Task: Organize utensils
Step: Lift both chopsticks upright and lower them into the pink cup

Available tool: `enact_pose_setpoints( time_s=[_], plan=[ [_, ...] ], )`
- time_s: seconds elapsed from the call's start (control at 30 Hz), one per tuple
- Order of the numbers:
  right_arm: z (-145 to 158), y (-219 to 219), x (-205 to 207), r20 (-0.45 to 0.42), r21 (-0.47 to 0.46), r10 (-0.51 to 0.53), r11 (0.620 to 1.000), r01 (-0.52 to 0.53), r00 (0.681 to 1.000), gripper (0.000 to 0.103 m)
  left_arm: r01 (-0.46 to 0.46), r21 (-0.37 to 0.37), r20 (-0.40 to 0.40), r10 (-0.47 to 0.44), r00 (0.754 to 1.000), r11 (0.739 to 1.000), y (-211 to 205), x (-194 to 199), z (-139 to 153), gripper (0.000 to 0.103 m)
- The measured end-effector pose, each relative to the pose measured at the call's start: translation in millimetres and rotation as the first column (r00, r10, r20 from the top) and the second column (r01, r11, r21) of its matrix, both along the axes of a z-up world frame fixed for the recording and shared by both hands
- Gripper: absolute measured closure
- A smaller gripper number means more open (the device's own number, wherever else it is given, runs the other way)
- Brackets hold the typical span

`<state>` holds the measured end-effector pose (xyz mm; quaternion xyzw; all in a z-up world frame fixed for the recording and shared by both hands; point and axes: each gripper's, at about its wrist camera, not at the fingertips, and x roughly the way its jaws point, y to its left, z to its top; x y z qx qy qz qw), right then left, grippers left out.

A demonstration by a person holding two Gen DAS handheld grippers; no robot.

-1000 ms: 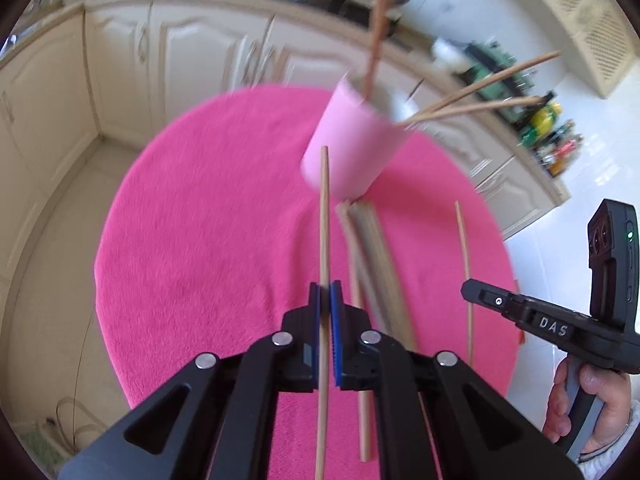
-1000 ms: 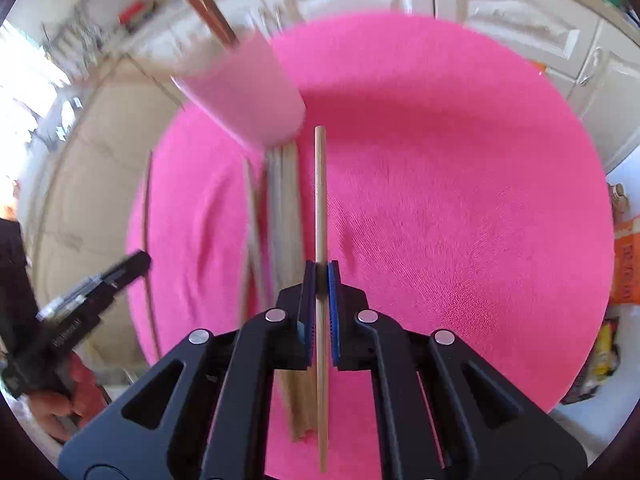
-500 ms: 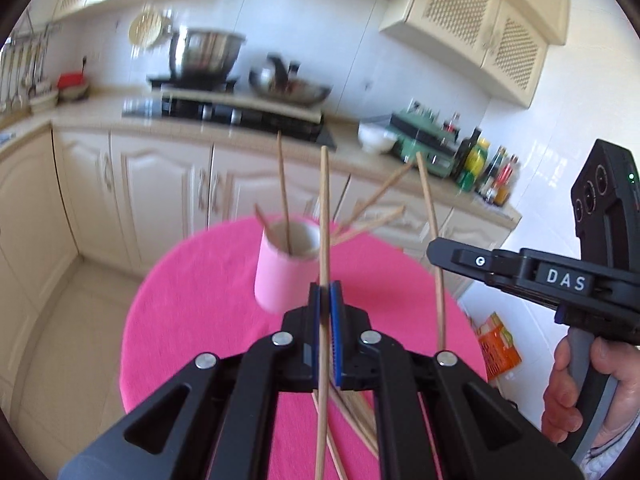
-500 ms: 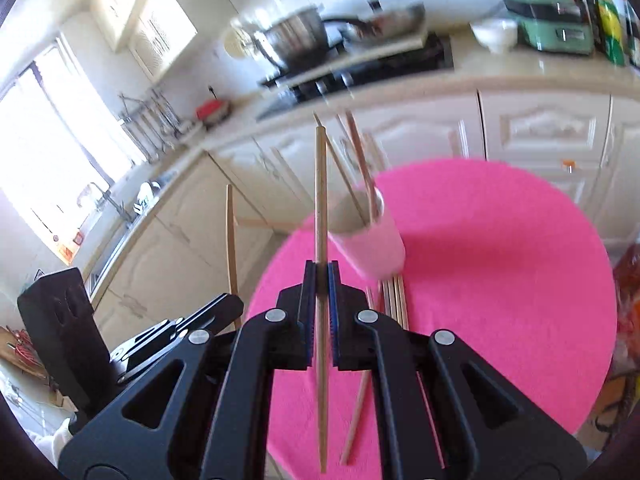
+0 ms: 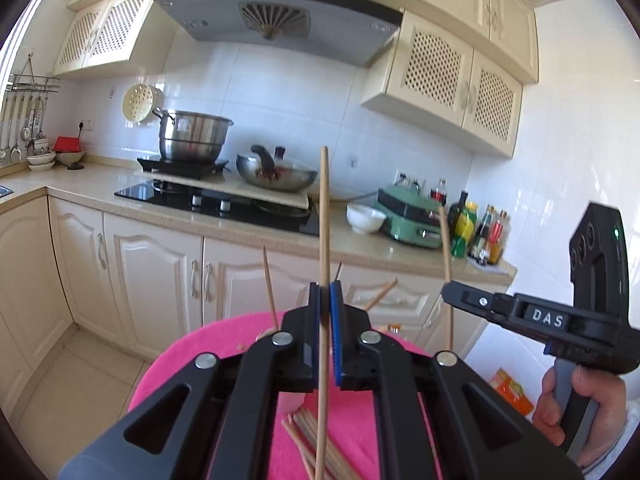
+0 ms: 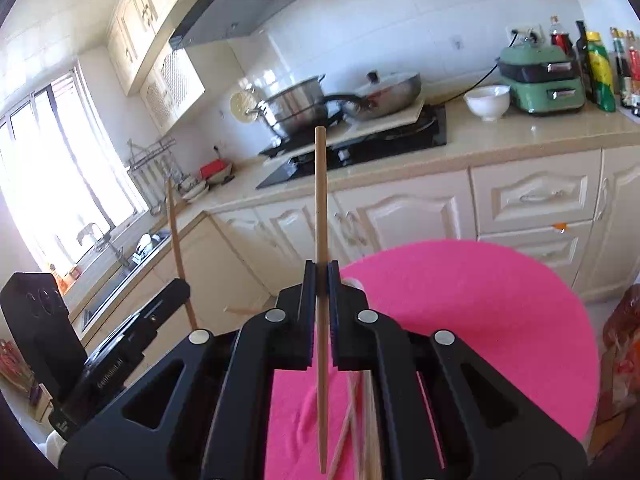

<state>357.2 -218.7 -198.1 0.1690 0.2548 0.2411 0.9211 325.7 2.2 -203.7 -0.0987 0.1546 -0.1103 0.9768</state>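
My left gripper [image 5: 325,294] is shut on a wooden chopstick [image 5: 325,208] that stands upright, high above the round table's pink cloth [image 5: 188,364]. The right gripper [image 6: 321,274] is shut on a second chopstick [image 6: 320,200], also upright. Each shows in the other's view: the right gripper [image 5: 450,300] with its chopstick [image 5: 444,256], the left gripper [image 6: 180,288] with its chopstick [image 6: 176,236]. The pink cup is hidden behind my left fingers; only stick ends [image 5: 269,288] poke up. Several loose chopsticks [image 5: 308,436] lie on the cloth [image 6: 480,312] below.
Behind the table runs a kitchen counter [image 5: 120,184] with a hob, a steel pot [image 5: 192,140], a wok [image 5: 276,174], a white bowl [image 5: 365,218], a green appliance [image 5: 408,216] and bottles [image 5: 480,232]. A hand [image 5: 580,400] holds the right gripper's handle.
Both grippers have risen and tipped up with their chopsticks, from looking down on the table to looking across at the counter. The pink cup has sunk behind the left fingers.
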Motion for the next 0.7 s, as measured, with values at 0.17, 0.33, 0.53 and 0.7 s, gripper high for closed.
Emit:
enact_pose_setpoints(
  time_s=[0.17, 0.33, 0.53, 0.7],
  plan=[
    [-6.3, -18.5, 20.4, 0.05, 0.026, -0.019, 1.0, 0.017, 0.999, 0.097, -0.04, -0.011, 0.071, 0.04, 0.997, 0.999, -9.1, 15.4, -3.4, 0.098],
    [-21.7, -19.2, 49.2, 0.096, 0.041, 0.033, 0.998, -0.037, 0.995, 0.097, -0.032, -0.023, 0.1, 0.034, 0.994, 0.999, -25.8, 40.5, -16.0, 0.098],
    [-37.4, -15.5, 83.5, 0.146, 0.065, 0.072, 0.994, -0.082, 0.987, 0.097, -0.057, -0.029, 0.154, 0.061, 0.986, 0.998, -33.6, 61.8, -25.9, 0.098],
    [-39.9, -10.0, 108.2, 0.188, 0.104, 0.092, 0.988, -0.113, 0.978, 0.097, -0.087, -0.026, 0.186, 0.09, 0.978, 0.996, -36.4, 78.2, -30.2, 0.098]
  ],
)
